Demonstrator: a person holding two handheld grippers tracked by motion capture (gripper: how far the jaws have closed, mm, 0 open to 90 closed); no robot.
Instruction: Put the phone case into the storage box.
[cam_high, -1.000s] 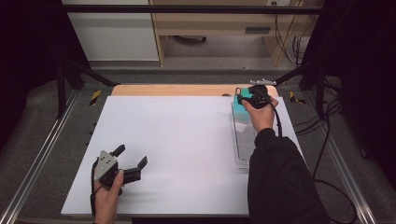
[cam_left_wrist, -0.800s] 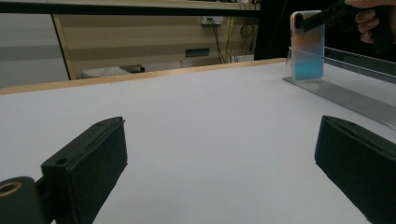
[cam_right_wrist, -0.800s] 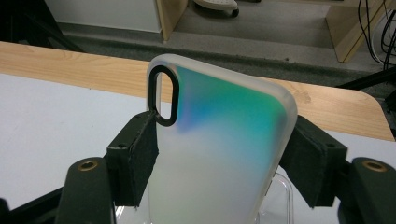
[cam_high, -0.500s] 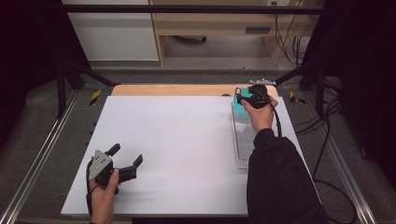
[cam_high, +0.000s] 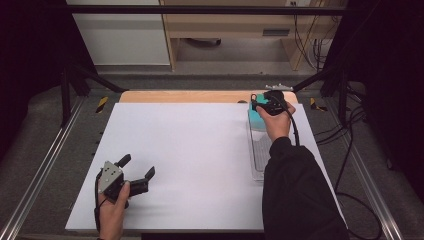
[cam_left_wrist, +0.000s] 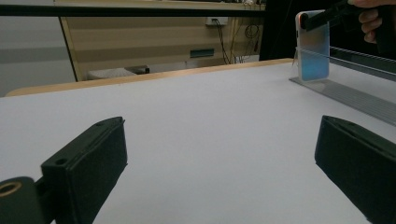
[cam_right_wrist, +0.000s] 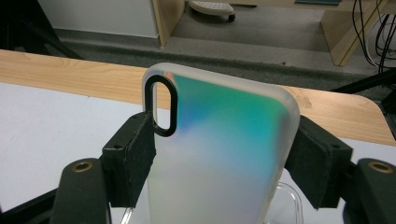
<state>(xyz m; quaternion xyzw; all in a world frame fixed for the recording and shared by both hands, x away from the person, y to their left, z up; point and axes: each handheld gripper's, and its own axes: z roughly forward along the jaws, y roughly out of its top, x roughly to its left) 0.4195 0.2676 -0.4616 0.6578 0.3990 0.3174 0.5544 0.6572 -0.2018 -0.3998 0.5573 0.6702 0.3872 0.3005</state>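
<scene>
At the far right corner of the counter (cam_high: 190, 150), you are holding the right tongs (cam_high: 261, 106) around a translucent phone case (cam_right_wrist: 219, 154) that is standing upright at the far end of a clear ribbed tray (cam_high: 259, 155). Both black pads are sitting against the long edges of the case, one just below the dark camera cutout (cam_right_wrist: 161, 105), so the tongs are pinching it across its width. Gripping it by the edges looks meant to keep the iridescent back untouched and the case steady in the tray. From the left gripper view, the case (cam_left_wrist: 312, 46) is showing upright, with a black jaw at its top corner.

Near the front left, your left tongs (cam_high: 137, 172) are resting low over the bare white surface, spread wide with nothing between them, apparently waiting clear of the work.

Compared with a second ago, little is changing: both hands are keeping their places, the case is standing where it stood, and the left tongs are angled only slightly differently.
</scene>
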